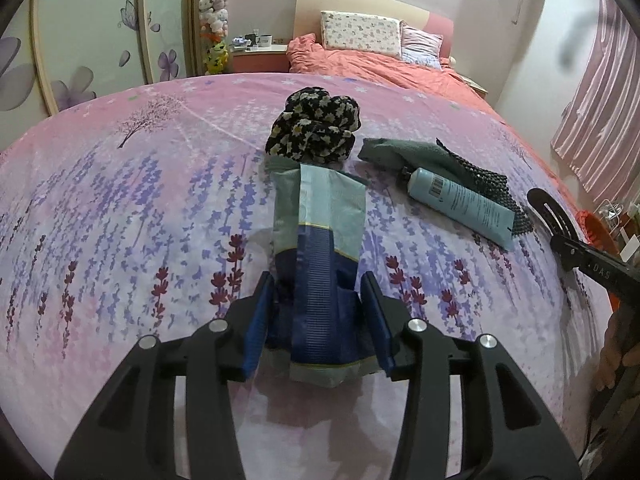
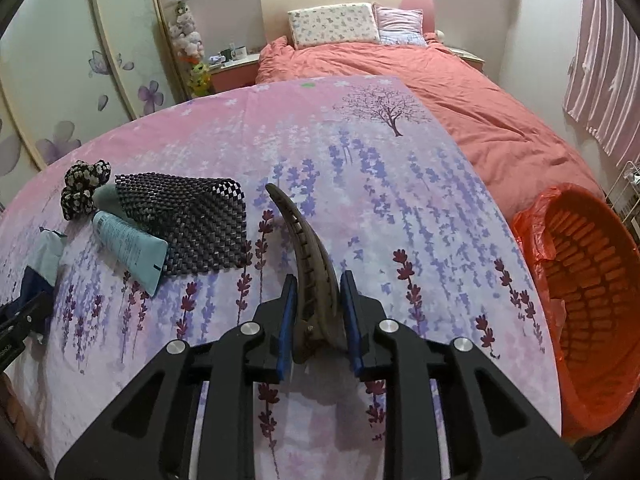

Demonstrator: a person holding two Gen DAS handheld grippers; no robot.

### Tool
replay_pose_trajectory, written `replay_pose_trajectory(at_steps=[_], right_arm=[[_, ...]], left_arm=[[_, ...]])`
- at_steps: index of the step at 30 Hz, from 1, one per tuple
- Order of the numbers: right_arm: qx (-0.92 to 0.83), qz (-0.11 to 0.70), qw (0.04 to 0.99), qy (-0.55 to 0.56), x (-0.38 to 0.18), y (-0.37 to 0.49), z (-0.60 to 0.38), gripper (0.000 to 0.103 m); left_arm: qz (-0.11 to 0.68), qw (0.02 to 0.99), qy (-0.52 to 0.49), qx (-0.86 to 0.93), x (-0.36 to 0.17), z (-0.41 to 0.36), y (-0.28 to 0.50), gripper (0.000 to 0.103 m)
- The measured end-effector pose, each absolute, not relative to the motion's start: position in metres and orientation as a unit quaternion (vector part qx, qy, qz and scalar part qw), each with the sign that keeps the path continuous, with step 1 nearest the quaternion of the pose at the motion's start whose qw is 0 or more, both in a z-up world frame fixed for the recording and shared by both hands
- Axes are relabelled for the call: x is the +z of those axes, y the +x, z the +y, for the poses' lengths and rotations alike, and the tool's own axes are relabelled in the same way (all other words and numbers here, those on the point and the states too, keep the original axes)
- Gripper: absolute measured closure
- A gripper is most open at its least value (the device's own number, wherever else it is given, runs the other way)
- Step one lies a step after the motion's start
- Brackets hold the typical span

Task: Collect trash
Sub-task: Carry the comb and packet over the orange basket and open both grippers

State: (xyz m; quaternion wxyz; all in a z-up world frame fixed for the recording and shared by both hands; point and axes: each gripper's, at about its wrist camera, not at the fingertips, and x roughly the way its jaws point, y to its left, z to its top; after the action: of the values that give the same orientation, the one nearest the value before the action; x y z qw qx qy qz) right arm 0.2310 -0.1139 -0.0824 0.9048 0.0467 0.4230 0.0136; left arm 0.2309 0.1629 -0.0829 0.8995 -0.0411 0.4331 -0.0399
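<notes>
A flat blue and teal pouch (image 1: pixel 320 240) lies lengthwise between the blue pads of my left gripper (image 1: pixel 318 304), which is shut on its dark blue end. My right gripper (image 2: pixel 318 308) stands narrowly open around a brown curved hair claw (image 2: pixel 308 256) that rests on the bedspread; thin gaps show beside the pads. A light blue tube (image 2: pixel 128 244) lies to the left, partly on a black woven mat (image 2: pixel 188 224). An orange basket (image 2: pixel 592 280) lined with a red bag stands off the bed's right edge.
A black floral scrunchie (image 1: pixel 316 128) and a green cloth (image 1: pixel 404 152) lie beyond the pouch. The flowered bedspread (image 2: pixel 360 160) covers the near bed; a salmon duvet (image 2: pixel 440 92) and pillows lie farther back. A striped curtain (image 2: pixel 600 80) hangs at right.
</notes>
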Motion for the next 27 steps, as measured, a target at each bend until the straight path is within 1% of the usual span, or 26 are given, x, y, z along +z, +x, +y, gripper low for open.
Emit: replay_pose_trajectory(at_steps=[14, 21, 27], right_arm=[[0.034, 0.419, 0.903, 0.092, -0.086, 0.228, -0.132, 0.08], [0.037, 0.418, 0.902, 0.101, -0.086, 0.226, -0.138, 0.08], [0.039, 0.418, 0.902, 0.103, -0.087, 0.226, -0.138, 0.08]], left_arm=[[0.432, 0.9, -0.05, -0.041, -0.084, 0.165, 0.226, 0.058], [0.426, 0.899, -0.09, -0.048, -0.083, 0.177, 0.224, 0.057], [0.429, 0.899, -0.074, -0.043, -0.082, 0.169, 0.225, 0.054]])
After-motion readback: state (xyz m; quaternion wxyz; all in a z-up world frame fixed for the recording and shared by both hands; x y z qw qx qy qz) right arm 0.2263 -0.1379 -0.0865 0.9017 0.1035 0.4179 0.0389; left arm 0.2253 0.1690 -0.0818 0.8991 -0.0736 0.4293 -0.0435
